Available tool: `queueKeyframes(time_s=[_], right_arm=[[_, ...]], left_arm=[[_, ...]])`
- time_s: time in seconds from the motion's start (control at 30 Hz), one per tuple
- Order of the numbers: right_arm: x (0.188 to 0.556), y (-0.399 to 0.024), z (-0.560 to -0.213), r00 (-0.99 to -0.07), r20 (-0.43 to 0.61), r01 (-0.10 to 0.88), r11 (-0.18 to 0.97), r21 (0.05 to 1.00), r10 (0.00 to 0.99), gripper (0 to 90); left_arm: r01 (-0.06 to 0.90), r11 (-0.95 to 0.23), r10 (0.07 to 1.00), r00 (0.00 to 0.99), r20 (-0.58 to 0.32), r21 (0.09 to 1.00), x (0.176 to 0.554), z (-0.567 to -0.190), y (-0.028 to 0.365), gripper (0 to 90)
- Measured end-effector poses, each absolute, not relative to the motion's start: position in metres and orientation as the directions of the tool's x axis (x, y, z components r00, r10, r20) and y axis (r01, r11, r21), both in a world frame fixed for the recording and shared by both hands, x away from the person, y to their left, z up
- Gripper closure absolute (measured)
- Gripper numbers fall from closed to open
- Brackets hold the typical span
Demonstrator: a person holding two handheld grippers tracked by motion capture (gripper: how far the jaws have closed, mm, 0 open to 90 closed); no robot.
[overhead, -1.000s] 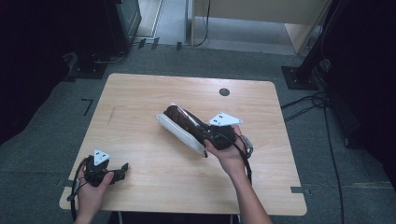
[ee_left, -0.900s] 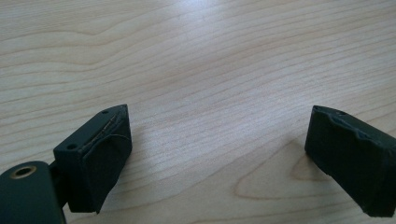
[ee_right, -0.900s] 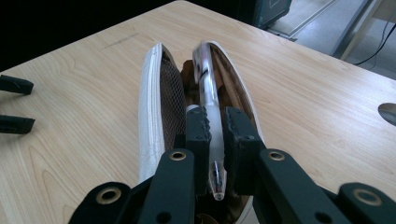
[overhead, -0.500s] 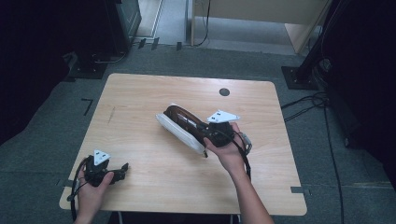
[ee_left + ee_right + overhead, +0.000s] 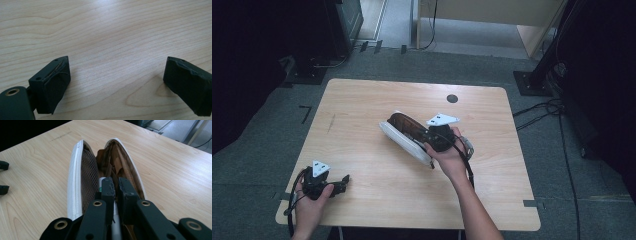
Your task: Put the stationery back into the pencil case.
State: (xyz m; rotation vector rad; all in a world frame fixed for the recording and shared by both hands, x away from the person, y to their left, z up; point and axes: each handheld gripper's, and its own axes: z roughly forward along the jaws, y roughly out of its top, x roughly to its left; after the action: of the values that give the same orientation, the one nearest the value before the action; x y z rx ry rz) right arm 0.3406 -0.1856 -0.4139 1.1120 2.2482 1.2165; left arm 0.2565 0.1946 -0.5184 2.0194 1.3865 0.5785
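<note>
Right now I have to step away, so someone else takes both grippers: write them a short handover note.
Right gripper: jaws nearly together inside the open pencil case, apparently on a white pen-like item; what it is I cannot tell.
Left gripper: open, empty, low over the table at its near left corner.
Case: mid-table, unzipped, brown mesh lining showing.
Done: case opened, right jaws in.
Left: finish with the white item, then probably close the case.

Right gripper (image 5: 432,136) shifted slightly left with pencil case (image 5: 404,135); white item (image 5: 115,220) between closed fingers.
</note>
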Motion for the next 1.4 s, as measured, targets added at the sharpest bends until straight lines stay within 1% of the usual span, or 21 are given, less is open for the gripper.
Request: queueKeyframes(time_s=[0.17, 0.23, 0.27, 0.33, 0.4, 0.43, 0.5, 0.67, 0.7, 0.73, 0.77, 0.8, 0.83, 0.87, 0.93, 1.07, 1.2, 1.37, 1.4], right_arm=[[0.338, -0.188, -0.41, -0.63, 0.063, 0.463, 0.31, 0.83, 0.774, 82.5], [0.334, -0.191, -0.407, -0.628, 0.065, 0.458, 0.301, 0.836, 0.776, 80.7], [0.331, -0.195, -0.404, -0.624, 0.068, 0.449, 0.286, 0.847, 0.778, 77.9], [0.329, -0.197, -0.403, -0.621, 0.076, 0.448, 0.274, 0.851, 0.78, 76.2], [0.324, -0.203, -0.401, -0.617, 0.086, 0.441, 0.253, 0.861, 0.783, 69.6], [0.321, -0.206, -0.4, -0.611, 0.09, 0.439, 0.241, 0.866, 0.787, 65.6], [0.316, -0.211, -0.399, -0.595, 0.092, 0.437, 0.225, 0.871, 0.798, 54.1], [0.302, -0.227, -0.397, -0.563, 0.103, 0.438, 0.19, 0.878, 0.82, 31.7], [0.3, -0.23, -0.397, -0.553, 0.105, 0.439, 0.182, 0.88, 0.826, 24.6], [0.297, -0.234, -0.397, -0.539, 0.112, 0.447, 0.171, 0.878, 0.835, 15.3], [0.295, -0.236, -0.398, -0.532, 0.116, 0.454, 0.167, 0.875, 0.839, 12.1], [0.291, -0.241, -0.4, -0.513, 0.114, 0.464, 0.164, 0.87, 0.851, 3.5], [0.291, -0.241, -0.4, -0.513, 0.114, 0.464, 0.164, 0.87, 0.851, 3.5], [0.29, -0.243, -0.401, -0.507, 0.112, 0.471, 0.166, 0.866, 0.855, 0.0], [0.283, -0.25, -0.405, -0.496, 0.095, 0.464, 0.171, 0.869, 0.863, 0.0], [0.273, -0.269, -0.415, -0.441, 0.103, 0.48, 0.137, 0.866, 0.892, 0.0], [0.267, -0.28, -0.422, -0.408, 0.113, 0.492, 0.114, 0.863, 0.906, 0.0], [0.254, -0.298, -0.443, -0.37, 0.096, 0.519, 0.12, 0.847, 0.924, 0.0], [0.254, -0.298, -0.443, -0.37, 0.096, 0.519, 0.12, 0.847, 0.924, 0.0]], left_arm=[[0.667, -0.259, 0.936, 0.353, 0.01, 0.699, 0.256, -0.518, 0.194, 7.7], [0.666, -0.26, 0.935, 0.353, 0.012, 0.699, 0.257, -0.519, 0.194, 7.7], [0.666, -0.261, 0.935, 0.354, 0.012, 0.699, 0.257, -0.518, 0.194, 7.7], [0.666, -0.262, 0.935, 0.354, 0.012, 0.699, 0.257, -0.518, 0.195, 7.7], [0.666, -0.261, 0.935, 0.354, 0.012, 0.699, 0.257, -0.518, 0.194, 7.7], [0.666, -0.261, 0.935, 0.354, 0.012, 0.699, 0.257, -0.518, 0.194, 7.7], [0.666, -0.261, 0.935, 0.354, 0.012, 0.698, 0.257, -0.518, 0.194, 7.7], [0.666, -0.262, 0.935, 0.354, 0.012, 0.698, 0.256, -0.518, 0.194, 7.7], [0.666, -0.26, 0.936, 0.353, 0.011, 0.699, 0.257, -0.518, 0.194, 7.7], [0.666, -0.26, 0.936, 0.353, 0.012, 0.699, 0.256, -0.518, 0.194, 7.7], [0.666, -0.26, 0.936, 0.353, 0.011, 0.699, 0.257, -0.518, 0.194, 7.7], [0.666, -0.259, 0.936, 0.353, 0.011, 0.699, 0.257, -0.518, 0.194, 7.7], [0.666, -0.26, 0.936, 0.353, 0.011, 0.7, 0.257, -0.519, 0.194, 7.7], [0.666, -0.259, 0.936, 0.353, 0.011, 0.699, 0.257, -0.519, 0.194, 7.7], [0.666, -0.258, 0.936, 0.352, 0.01, 0.7, 0.256, -0.519, 0.194, 7.7], [0.667, -0.26, 0.936, 0.353, 0.011, 0.699, 0.256, -0.518, 0.194, 7.7], [0.666, -0.26, 0.936, 0.353, 0.011, 0.699, 0.256, -0.518, 0.194, 7.7], [0.667, -0.26, 0.936, 0.353, 0.011, 0.698, 0.256, -0.518, 0.194, 7.7], [0.667, -0.259, 0.936, 0.352, 0.011, 0.698, 0.256, -0.518, 0.194, 7.7]])
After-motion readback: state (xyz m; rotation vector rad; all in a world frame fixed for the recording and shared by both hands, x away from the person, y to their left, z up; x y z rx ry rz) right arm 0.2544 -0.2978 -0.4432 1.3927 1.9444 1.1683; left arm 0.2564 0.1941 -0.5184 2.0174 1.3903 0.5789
